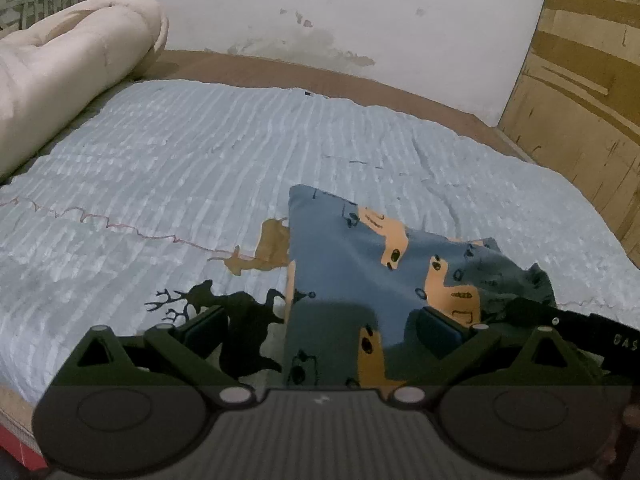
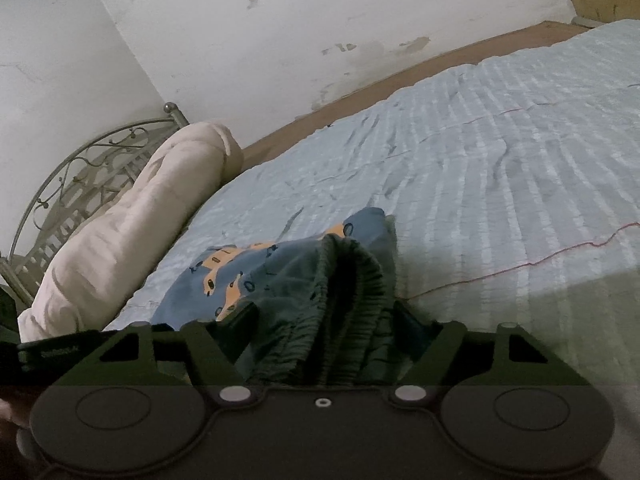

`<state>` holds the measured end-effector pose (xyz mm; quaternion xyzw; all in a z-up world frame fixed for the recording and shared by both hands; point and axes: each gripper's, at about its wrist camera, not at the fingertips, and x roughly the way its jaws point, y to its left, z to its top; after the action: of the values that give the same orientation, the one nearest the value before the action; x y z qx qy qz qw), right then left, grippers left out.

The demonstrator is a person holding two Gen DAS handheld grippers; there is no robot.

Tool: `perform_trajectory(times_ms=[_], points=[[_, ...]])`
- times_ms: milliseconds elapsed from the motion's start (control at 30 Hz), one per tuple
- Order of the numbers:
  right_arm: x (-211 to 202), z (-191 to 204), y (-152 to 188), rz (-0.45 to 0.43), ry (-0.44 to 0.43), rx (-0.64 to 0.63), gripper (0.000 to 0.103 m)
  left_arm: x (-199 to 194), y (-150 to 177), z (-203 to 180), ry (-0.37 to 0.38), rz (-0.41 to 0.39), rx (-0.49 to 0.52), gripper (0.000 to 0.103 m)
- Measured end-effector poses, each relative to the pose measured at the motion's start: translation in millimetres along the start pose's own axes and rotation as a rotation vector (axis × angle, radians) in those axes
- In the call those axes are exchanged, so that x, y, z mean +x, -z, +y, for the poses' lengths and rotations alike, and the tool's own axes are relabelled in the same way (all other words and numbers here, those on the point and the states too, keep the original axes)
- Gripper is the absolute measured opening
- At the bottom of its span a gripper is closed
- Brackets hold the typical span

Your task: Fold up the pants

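- Blue pants with orange car print lying on the pale blue quilt of the bed, near its front edge, partly bunched rather than flat.
- Left gripper low over the printed leg cloth, jaws spread wide on either side of it; no pinch visible.
- Right gripper at the gathered dark green waistband, jaws spread, the elastic rising between them; cannot tell whether either pad touches the cloth.
- Waistband end heaped in folds, leg end stretching away toward the cream rolled duvet by the metal headboard.
- Judged step: early, taking hold of the garment at two points, before any proper fold.
- Next move likely calls for closing both jaws on a single layer edge, then lifting and drawing apart to flatten the cloth.
- Risk: catching the quilt along with the pants, or gripping several bunched layers at once.
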<state>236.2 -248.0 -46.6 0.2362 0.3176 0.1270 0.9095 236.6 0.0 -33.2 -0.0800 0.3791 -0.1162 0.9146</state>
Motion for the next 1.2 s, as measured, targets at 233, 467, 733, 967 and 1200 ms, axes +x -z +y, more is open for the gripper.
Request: perform_trajectory(times_ms=[233,467,733,967,1200], points=[[-0.3,-0.2,2.4,-0.007,0.019,0.001,0.065,-1.5,-1.6,-0.3,0.008,0.013,-0.003,0.078],[-2.8,3.9,4.7,-0.017,0.027,-0.010,0.049,-2.1,-0.6,-1.0,0.025,0.018,-0.027,0.042],[-8.4,18.7,7.2,-0.057,0.048,-0.077,0.033,-10.6,-2.0,-6.3,0.019,-0.009,-0.006,0.017],[-17.8,43.4,6.7,-0.126,0.079,-0.218,0.022,-21.5,-8.2,-17.7,0.016,-0.065,0.047,0.016],[-16.9,54.4,-5.0,-0.203,0.104,-0.281,0.021,-22.3,-31.6,-26.6,0.026,-0.159,0.052,0.016]])
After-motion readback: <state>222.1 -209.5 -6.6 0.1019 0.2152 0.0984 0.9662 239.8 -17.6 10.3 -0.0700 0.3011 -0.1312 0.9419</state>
